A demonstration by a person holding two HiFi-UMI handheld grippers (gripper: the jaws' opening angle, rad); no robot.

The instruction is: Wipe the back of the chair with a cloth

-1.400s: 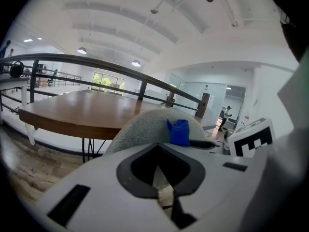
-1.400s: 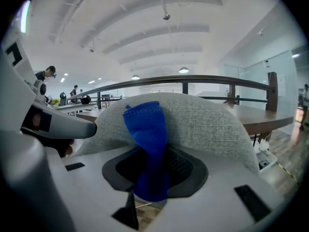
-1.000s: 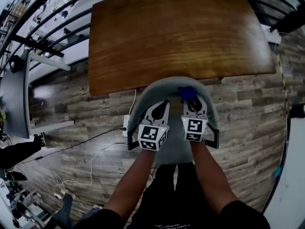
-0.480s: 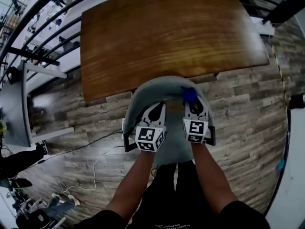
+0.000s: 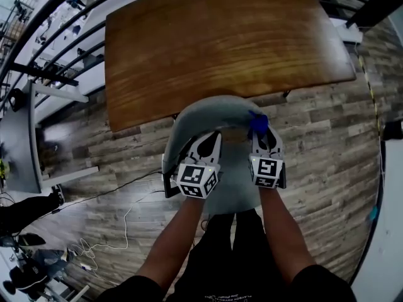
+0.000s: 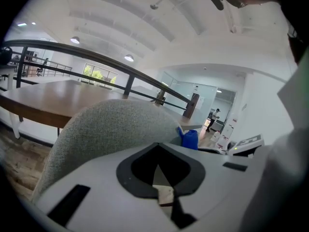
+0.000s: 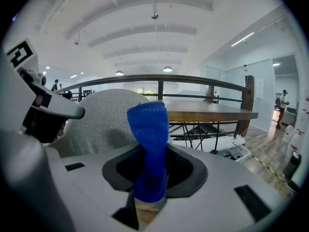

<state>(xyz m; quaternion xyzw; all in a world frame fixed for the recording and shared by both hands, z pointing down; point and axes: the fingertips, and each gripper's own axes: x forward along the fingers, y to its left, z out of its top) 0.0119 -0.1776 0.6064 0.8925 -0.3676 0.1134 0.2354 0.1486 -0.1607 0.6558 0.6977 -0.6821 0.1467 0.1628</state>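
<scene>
Right ahead of me stands the grey fabric chair back (image 5: 211,113), its curved top rim pushed close up to the near edge of the wooden desk (image 5: 220,43), so the desk blocks the way beyond the chair. Dark railing bars (image 5: 60,33) run along the far left of the desk, and a white cable (image 5: 126,216) trails over the plank floor (image 5: 327,143) to the left of the chair. The right gripper (image 5: 261,135) pinches the blue cloth (image 5: 257,124), which stands upright out of its jaws as a folded wad. From the head view the cloth sits at the right end of the chair back's top rim; I cannot tell whether it presses on the fabric or only hangs just beside it. The left gripper (image 5: 212,138) rests near the middle of the chair back, its jaws pressed together with nothing between them, and its own view shows the grey fabric rising just past the tips. My two arms and both grippers cover most of the chair's seat, and its legs are hidden below it. The desk's far edge is cut off at the top of the head view, and the desk top shows only bare wood grain.
</scene>
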